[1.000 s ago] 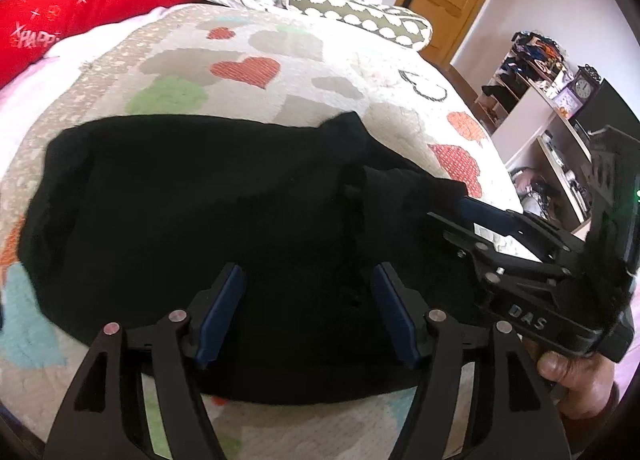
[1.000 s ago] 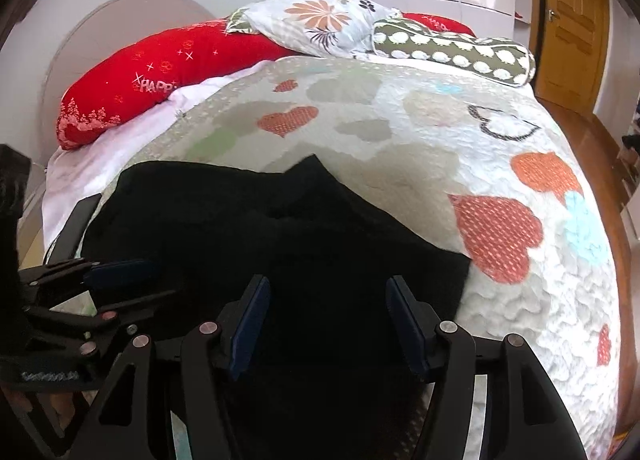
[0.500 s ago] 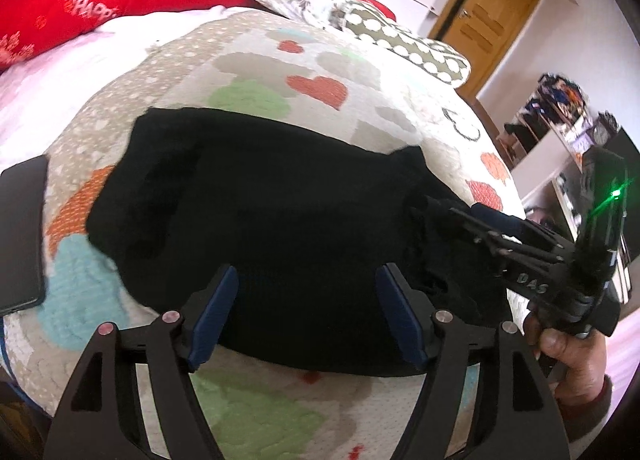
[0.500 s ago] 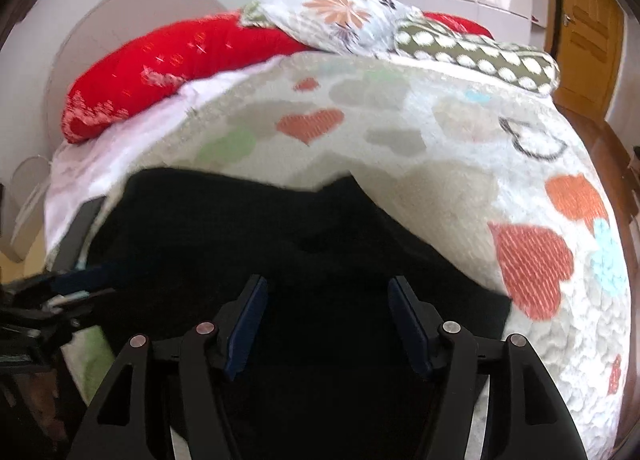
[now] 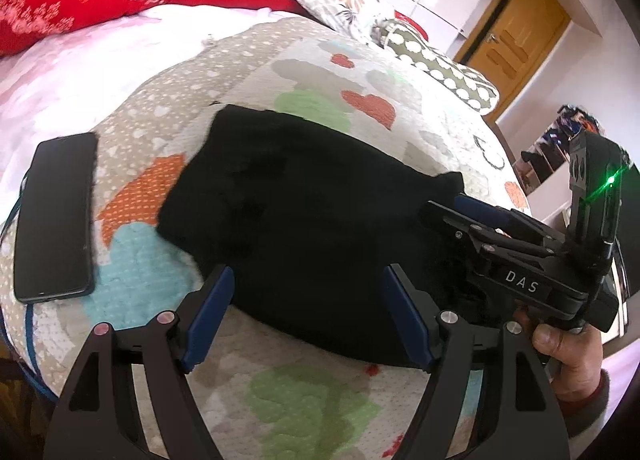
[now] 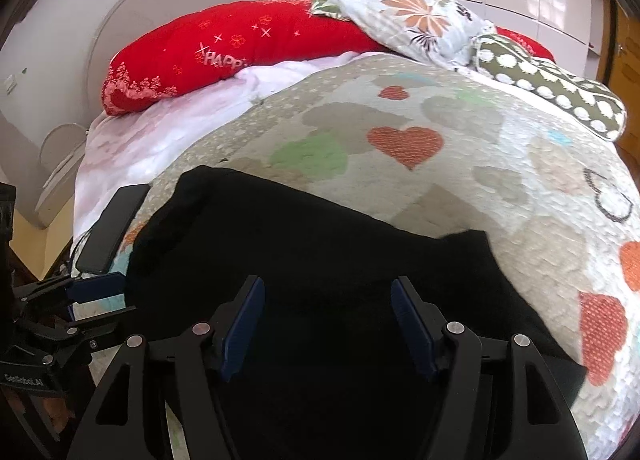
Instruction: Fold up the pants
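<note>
Black pants [image 5: 304,216] lie folded in a flat block on the heart-patterned quilt [image 5: 320,400], also seen in the right wrist view [image 6: 320,244]. My left gripper [image 5: 306,312] is open and empty, above the near edge of the pants. My right gripper [image 6: 326,324] is open and empty, hovering over the pants' right part. In the left wrist view the right gripper [image 5: 460,212] reaches in from the right over the pants' right end. In the right wrist view the left gripper [image 6: 96,296] shows at the left edge.
A black phone [image 5: 56,212] lies on the quilt left of the pants, also in the right wrist view [image 6: 112,228]. A red pillow [image 6: 224,56], a floral pillow [image 6: 412,20] and a dotted bolster [image 6: 552,88] lie at the bed's head. A wooden door [image 5: 512,44] stands far right.
Both grippers have pulled back toward the near edge of the bed and stayed open. The left view has swung left, so the phone has come into sight.
</note>
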Demonstrator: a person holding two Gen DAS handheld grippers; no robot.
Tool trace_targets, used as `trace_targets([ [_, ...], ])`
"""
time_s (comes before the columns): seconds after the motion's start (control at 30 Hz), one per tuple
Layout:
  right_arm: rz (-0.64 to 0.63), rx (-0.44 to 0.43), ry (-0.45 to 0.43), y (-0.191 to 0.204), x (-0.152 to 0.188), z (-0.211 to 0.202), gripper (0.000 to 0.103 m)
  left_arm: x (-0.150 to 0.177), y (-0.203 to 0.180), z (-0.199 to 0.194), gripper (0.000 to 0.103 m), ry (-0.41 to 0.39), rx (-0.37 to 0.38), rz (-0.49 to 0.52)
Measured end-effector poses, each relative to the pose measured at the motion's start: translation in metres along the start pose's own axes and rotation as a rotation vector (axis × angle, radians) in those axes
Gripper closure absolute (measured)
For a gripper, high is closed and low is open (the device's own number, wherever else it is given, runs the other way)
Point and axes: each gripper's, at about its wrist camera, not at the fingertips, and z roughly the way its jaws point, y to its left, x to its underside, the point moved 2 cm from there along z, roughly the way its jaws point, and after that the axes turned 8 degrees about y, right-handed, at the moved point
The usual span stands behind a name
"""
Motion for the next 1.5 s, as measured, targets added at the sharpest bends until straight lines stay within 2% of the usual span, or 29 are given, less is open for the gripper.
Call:
trace_targets([
  [0.27, -0.082, -0.044, 0.005, 0.022, -0.020, 0.016, 0.029, 0.007, 0.035, -0.005, 0.021, 0.005, 0.064, -0.124],
  [0.37, -0.118, -0.059, 0.021, 0.033, -0.036, 0.027, 0.024, 0.008, 0.041, -0.001, 0.021, 0.006, 0.069, -0.154],
  [0.47, -0.147, -0.088, 0.044, 0.044, -0.053, 0.040, 0.022, 0.007, 0.044, 0.006, 0.021, 0.012, 0.080, -0.179],
  [0.6, -0.210, -0.103, 0.065, 0.058, -0.072, 0.058, 0.021, 0.006, 0.045, 0.018, 0.021, 0.035, 0.090, -0.190],
  [0.8, -0.285, -0.141, 0.089, 0.080, -0.093, 0.088, 0.021, 0.000, 0.047, 0.026, 0.015, 0.014, 0.097, -0.206],
  [0.93, -0.285, -0.216, 0.111, 0.093, -0.101, 0.108, 0.022, -0.005, 0.050, 0.028, 0.015, -0.006, 0.109, -0.225],
  [0.97, -0.272, -0.248, 0.134, 0.094, -0.101, 0.116, 0.026, -0.006, 0.051, 0.028, 0.015, -0.012, 0.113, -0.227],
  [1.0, -0.264, -0.258, 0.141, 0.094, -0.100, 0.120, 0.032, -0.007, 0.050, 0.026, 0.018, -0.019, 0.118, -0.227],
  [1.03, -0.258, -0.265, 0.146, 0.095, -0.099, 0.122, 0.048, -0.007, 0.049, 0.023, 0.033, -0.031, 0.124, -0.222],
  [1.07, -0.251, -0.264, 0.142, 0.095, -0.098, 0.121, 0.054, -0.008, 0.047, 0.020, 0.041, -0.038, 0.115, -0.216],
  [1.13, -0.238, -0.284, 0.120, 0.090, -0.098, 0.109, 0.065, -0.008, 0.041, 0.007, 0.069, -0.071, 0.085, -0.185],
  [1.2, -0.211, -0.325, 0.068, 0.078, -0.100, 0.084, 0.071, -0.009, 0.032, -0.008, 0.081, -0.111, 0.081, -0.149],
  [1.3, -0.150, -0.392, -0.041, 0.049, -0.102, 0.035, 0.073, -0.008, 0.006, -0.038, 0.082, -0.190, 0.132, -0.076],
  [1.37, -0.119, -0.405, -0.129, 0.021, -0.095, -0.007, 0.073, -0.005, -0.027, -0.057, 0.082, -0.241, 0.146, 0.031],
  [1.43, -0.084, -0.410, -0.183, -0.004, -0.085, -0.035, 0.073, 0.001, -0.061, -0.063, 0.082, -0.257, 0.167, 0.130],
  [1.5, -0.030, -0.394, -0.228, -0.036, -0.065, -0.064, 0.073, 0.011, -0.101, -0.060, 0.082, -0.238, 0.217, 0.245],
])
